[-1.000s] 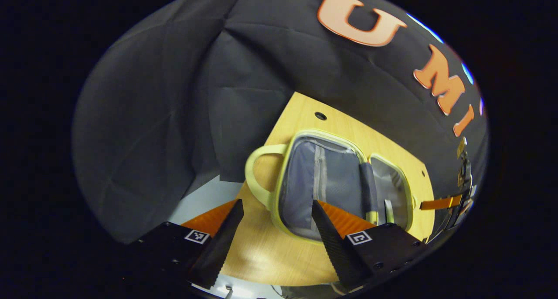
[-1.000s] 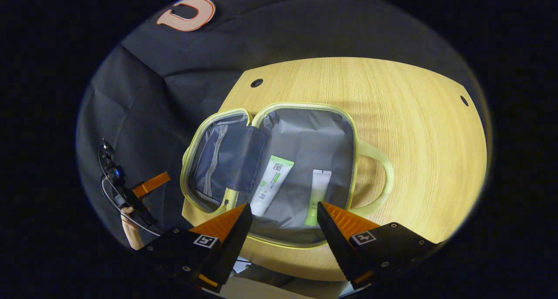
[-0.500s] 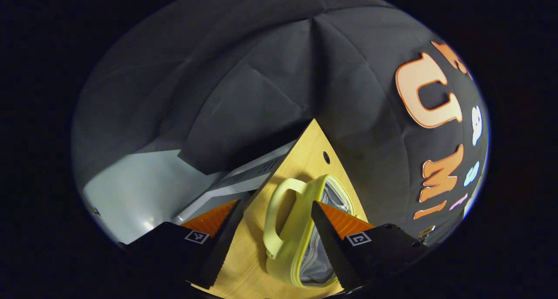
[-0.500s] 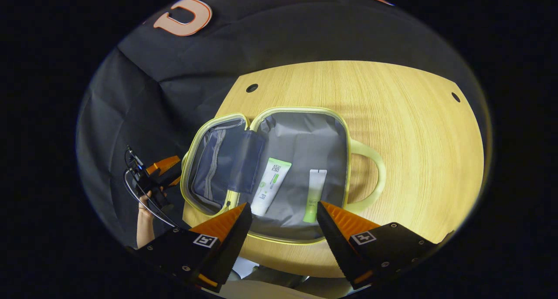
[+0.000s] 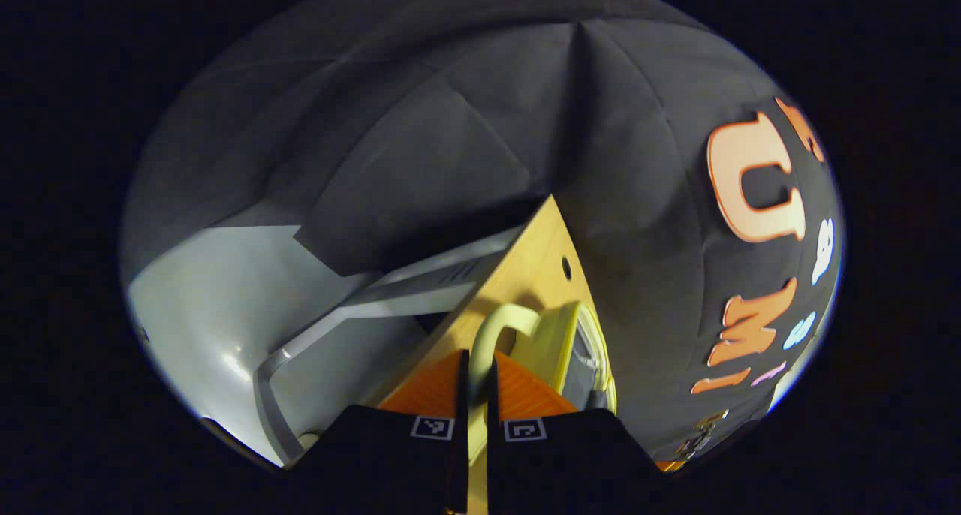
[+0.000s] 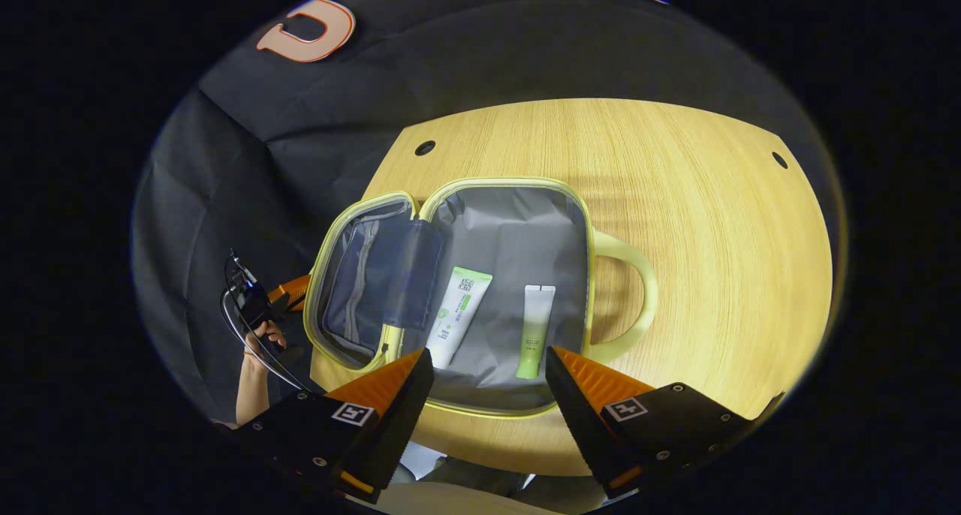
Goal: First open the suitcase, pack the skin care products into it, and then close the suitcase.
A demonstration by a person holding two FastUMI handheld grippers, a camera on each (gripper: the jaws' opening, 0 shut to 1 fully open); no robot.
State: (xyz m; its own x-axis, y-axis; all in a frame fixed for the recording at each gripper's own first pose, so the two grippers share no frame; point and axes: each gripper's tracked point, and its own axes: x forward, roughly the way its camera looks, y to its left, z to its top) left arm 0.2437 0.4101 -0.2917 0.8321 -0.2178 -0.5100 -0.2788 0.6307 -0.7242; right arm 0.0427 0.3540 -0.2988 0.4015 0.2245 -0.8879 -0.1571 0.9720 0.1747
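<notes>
Whereas the left gripper [image 5: 474, 395] stood apart a moment ago, it is now clamped on the pale yellow-green loop handle [image 5: 492, 331] of the open grey-lined suitcase [image 6: 518, 230] on the wooden table [image 6: 713, 222]. Both white-and-green tubes [image 6: 459, 316] lie inside; closing appears imminent. The right gripper [image 6: 488, 368] hovers spread.

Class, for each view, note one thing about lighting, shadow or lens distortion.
Left gripper view: a glare spot on the grey surface, the handle between the shut jaws dim. Right gripper view: fisheye bows the table edges; faint shadow lies beside the suitcase; both tubes sharp.
</notes>
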